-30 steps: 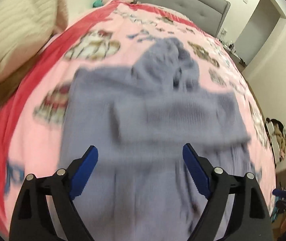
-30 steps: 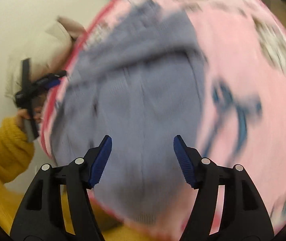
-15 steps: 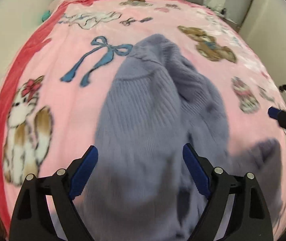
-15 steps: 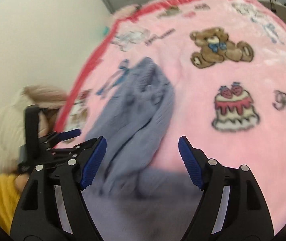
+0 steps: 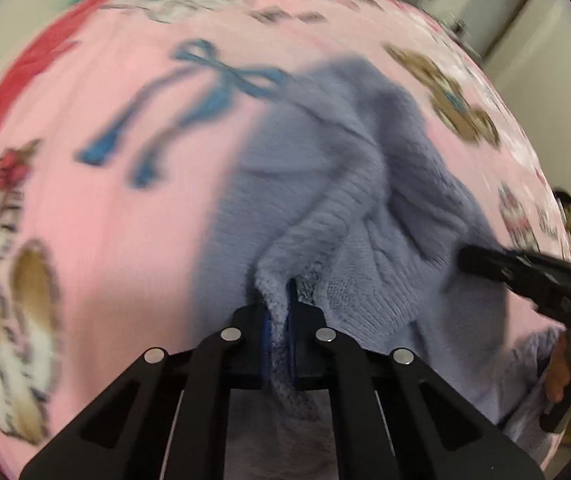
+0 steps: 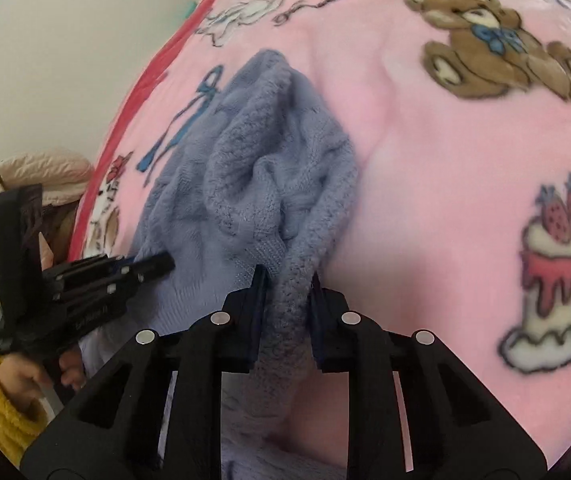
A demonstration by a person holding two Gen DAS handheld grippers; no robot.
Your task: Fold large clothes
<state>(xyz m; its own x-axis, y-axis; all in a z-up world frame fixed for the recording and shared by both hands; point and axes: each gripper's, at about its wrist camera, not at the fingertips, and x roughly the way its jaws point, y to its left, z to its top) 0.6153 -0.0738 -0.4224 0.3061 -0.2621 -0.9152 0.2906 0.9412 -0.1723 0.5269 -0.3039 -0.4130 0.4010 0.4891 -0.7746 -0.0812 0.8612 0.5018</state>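
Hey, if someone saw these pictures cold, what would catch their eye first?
Most likely the lavender knit sweater bunched mid-frame on the pink cartoon blanket. Its near edge is pinched by both the left gripper and the right gripper, whose jaws have just closed on it. A brown teddy bear print sits upper right.

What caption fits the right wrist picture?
Right gripper pinching the purple sweater on a pink blanket.

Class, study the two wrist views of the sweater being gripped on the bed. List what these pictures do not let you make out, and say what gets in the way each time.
- Sweater near hem, both views: cut off by the bottom edge and covered by the left gripper and right gripper, both shut on it.
- Sleeves: lost in bunched folds.
- Blanket prints, left wrist view: motion blur.
- Room past the bed: fisheye rim crops it.
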